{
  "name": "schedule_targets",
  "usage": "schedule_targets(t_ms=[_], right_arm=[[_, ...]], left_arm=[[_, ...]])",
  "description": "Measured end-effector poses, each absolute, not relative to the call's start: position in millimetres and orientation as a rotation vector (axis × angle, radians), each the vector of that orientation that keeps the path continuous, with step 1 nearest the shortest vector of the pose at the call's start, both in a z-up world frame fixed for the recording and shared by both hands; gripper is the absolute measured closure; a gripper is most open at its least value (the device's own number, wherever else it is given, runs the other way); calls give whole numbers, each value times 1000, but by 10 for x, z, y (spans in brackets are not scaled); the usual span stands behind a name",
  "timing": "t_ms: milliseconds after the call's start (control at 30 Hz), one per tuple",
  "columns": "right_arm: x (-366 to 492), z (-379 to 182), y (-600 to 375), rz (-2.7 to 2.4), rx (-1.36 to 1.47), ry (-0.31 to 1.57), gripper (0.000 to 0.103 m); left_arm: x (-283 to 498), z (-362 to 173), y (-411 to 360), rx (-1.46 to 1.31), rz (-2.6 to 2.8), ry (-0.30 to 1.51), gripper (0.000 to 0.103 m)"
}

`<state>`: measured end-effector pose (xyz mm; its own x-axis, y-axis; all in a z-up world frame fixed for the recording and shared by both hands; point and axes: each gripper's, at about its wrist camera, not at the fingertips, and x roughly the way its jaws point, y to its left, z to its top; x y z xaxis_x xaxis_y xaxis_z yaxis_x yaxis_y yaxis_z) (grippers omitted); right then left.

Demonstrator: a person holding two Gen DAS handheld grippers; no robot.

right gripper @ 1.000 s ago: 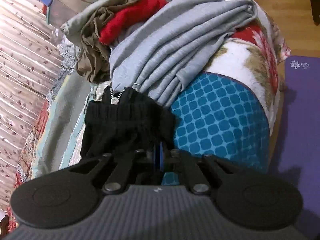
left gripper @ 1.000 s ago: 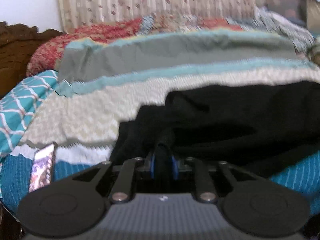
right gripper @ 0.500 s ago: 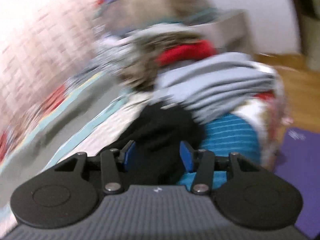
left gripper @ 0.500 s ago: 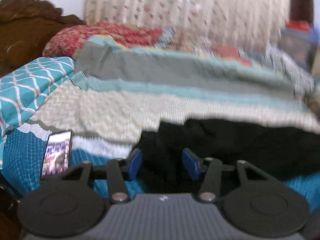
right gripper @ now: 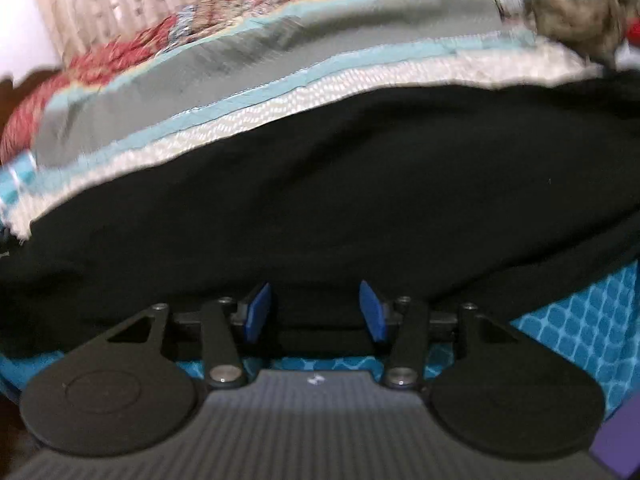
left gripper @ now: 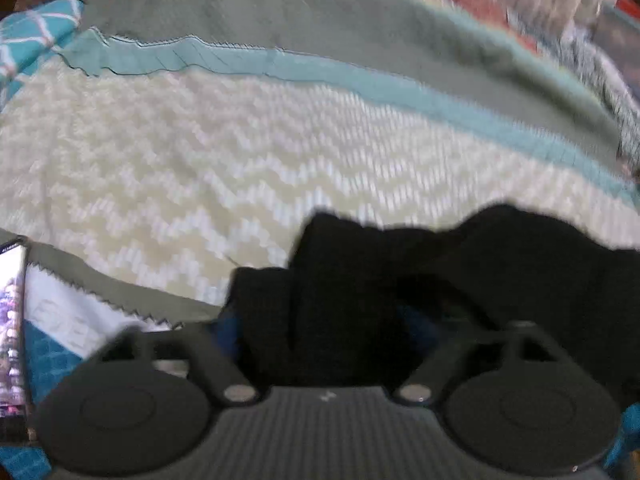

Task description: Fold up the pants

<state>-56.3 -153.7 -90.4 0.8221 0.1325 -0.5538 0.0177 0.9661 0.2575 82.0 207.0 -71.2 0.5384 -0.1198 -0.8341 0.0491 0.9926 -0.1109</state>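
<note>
Two grippers tilted down over black pants [right gripper: 320, 184] on a bed.
Right gripper [right gripper: 316, 310] half open, gripping nothing, pants at 12 o'clock; left gripper [left gripper: 320, 336] has just been opening, cloth bunched between its jaws.

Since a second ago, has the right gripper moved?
Yes. The right gripper has swung left, away from the grey clothes pile, which is now out of view. Its jaws have just been opening and stand apart at the black pants.
</note>
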Motion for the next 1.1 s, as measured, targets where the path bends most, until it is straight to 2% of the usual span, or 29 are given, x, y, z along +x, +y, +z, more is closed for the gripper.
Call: schedule_targets(t_ms=[67, 100, 200, 233, 267, 300, 367, 433, 467, 633, 800, 867, 933, 1000, 1033, 1067, 1100], right_arm=[[-531, -824, -1453, 53, 199, 617, 51], [-513, -757, -1439, 57, 192, 618, 51], [-473, -516, -1330, 130, 148, 559, 53], [-457, -415, -1244, 152, 108, 529, 53], [-403, -325, -1147, 167, 83, 518, 52], [-354, -248, -1055, 198, 68, 510, 52], [-183, -141, -842, 263, 62, 523, 52], [-14, -42, -618, 319, 70, 534, 52], [16, -16, -513, 350, 77, 540, 52], [-35, 115, -94, 537, 62, 578, 52], [208, 217, 733, 679, -65, 607, 52], [320, 248, 1003, 705, -98, 616, 50], [513, 227, 1292, 698, -127, 660, 45], [696, 170, 1426, 682, -129, 718, 43], [790, 118, 1501, 675, -131, 752, 41], [834, 56, 1511, 667, -147, 782, 32], [912, -27, 1576, 643, -171, 815, 31]], left_arm=[[673, -659, 1902, 24, -110, 909, 90], [592, -525, 1905, 0, -130, 853, 91], [266, -98, 2206, -111, -65, 576, 90], [178, -68, 2344, -157, -10, 508, 85], [176, -121, 2422, -189, 28, 511, 80], [219, -220, 2468, -198, 57, 556, 70], [280, -453, 2511, -171, 109, 665, 69], [176, -575, 2647, -201, 116, 693, 46], [90, -602, 2746, -235, 133, 687, 44], [-435, -629, 3236, -470, 129, 685, 44], [-676, -630, 3261, -596, -12, 700, 43], [-654, -649, 3243, -621, -58, 708, 40], [-558, -660, 3216, -635, -73, 721, 31], [-410, -673, 3196, -650, -87, 730, 27], [-328, -690, 3178, -648, -90, 732, 33], [-234, -716, 3155, -640, -80, 742, 39], [-151, -759, 3129, -628, -62, 762, 59]])
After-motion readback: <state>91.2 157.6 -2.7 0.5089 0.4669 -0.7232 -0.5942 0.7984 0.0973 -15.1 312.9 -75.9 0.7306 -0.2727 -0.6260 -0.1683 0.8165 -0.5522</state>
